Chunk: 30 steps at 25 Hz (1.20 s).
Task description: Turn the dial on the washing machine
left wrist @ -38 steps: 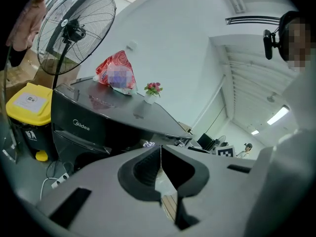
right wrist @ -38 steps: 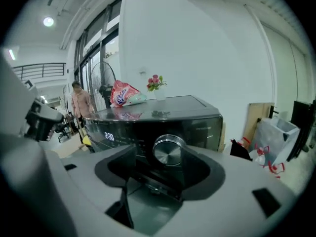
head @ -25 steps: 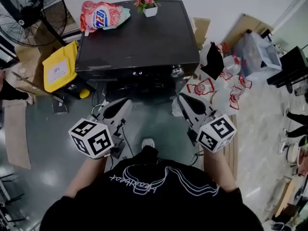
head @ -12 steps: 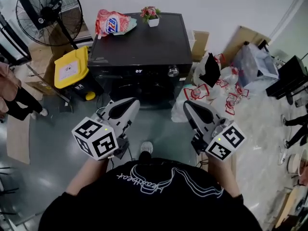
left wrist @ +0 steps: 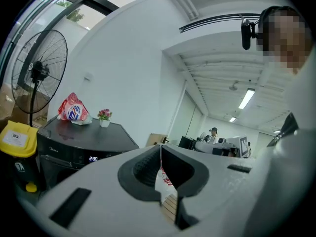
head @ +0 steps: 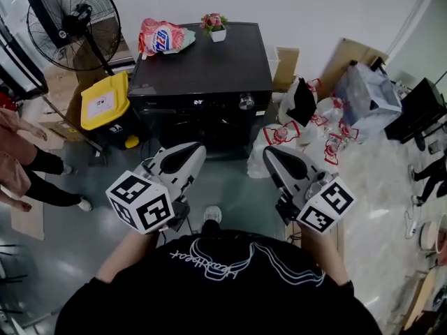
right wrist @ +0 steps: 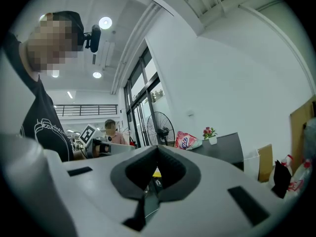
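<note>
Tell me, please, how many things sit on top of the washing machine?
2: a detergent bag at its back left corner, and a small flower pot just right of it.

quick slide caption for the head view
Left gripper and right gripper, both shut and empty, held short of the washing machine and its dial.

A white wall (head: 335, 5) stood behind. The floor (head: 63, 236) was grey and glossy. A black standing fan (head: 73, 21) stood at the left near a yellow container (head: 105, 102); cardboard (head: 353, 47) leaned at the right. Strip lights (left wrist: 245, 98) lit the ceiling, and tall dark-framed windows (right wrist: 148, 90) lined one side.
</note>
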Each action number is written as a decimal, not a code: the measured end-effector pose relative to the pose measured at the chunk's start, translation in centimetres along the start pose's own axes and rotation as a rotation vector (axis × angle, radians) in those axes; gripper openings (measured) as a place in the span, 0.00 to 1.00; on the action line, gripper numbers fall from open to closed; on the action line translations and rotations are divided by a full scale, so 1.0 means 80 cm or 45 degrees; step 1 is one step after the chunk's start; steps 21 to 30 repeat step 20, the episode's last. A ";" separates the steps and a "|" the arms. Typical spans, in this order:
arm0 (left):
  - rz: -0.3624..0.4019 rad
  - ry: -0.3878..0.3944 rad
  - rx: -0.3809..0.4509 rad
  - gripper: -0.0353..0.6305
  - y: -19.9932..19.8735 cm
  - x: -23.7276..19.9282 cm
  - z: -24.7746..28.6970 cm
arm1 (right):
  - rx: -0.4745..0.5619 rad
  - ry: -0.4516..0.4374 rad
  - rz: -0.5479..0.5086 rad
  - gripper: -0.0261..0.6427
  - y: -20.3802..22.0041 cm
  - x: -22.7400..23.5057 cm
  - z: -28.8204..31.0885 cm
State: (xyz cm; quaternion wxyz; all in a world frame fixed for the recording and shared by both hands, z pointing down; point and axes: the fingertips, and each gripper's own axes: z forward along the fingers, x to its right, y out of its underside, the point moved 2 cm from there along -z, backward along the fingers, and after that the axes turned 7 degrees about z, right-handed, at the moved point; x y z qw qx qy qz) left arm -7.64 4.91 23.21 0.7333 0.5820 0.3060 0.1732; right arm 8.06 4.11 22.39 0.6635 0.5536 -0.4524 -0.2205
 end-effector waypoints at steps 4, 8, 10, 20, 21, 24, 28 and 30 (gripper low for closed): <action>0.002 0.005 -0.005 0.07 0.000 0.003 0.001 | 0.004 0.004 -0.004 0.05 -0.002 -0.001 -0.002; 0.006 0.012 -0.007 0.07 0.000 0.004 0.003 | -0.001 0.005 -0.009 0.05 0.000 0.000 -0.002; 0.000 0.014 -0.014 0.07 0.002 0.005 0.005 | -0.004 0.006 -0.006 0.05 0.001 0.001 -0.002; 0.002 0.024 -0.020 0.07 0.005 0.003 0.001 | -0.012 0.020 -0.014 0.04 0.008 -0.002 0.001; 0.002 0.024 -0.020 0.07 0.005 0.003 0.001 | -0.012 0.020 -0.014 0.04 0.008 -0.002 0.001; 0.002 0.024 -0.020 0.07 0.005 0.003 0.001 | -0.012 0.020 -0.014 0.04 0.008 -0.002 0.001; 0.002 0.024 -0.020 0.07 0.005 0.003 0.001 | -0.012 0.020 -0.014 0.04 0.008 -0.002 0.001; 0.002 0.024 -0.020 0.07 0.005 0.003 0.001 | -0.012 0.020 -0.014 0.04 0.008 -0.002 0.001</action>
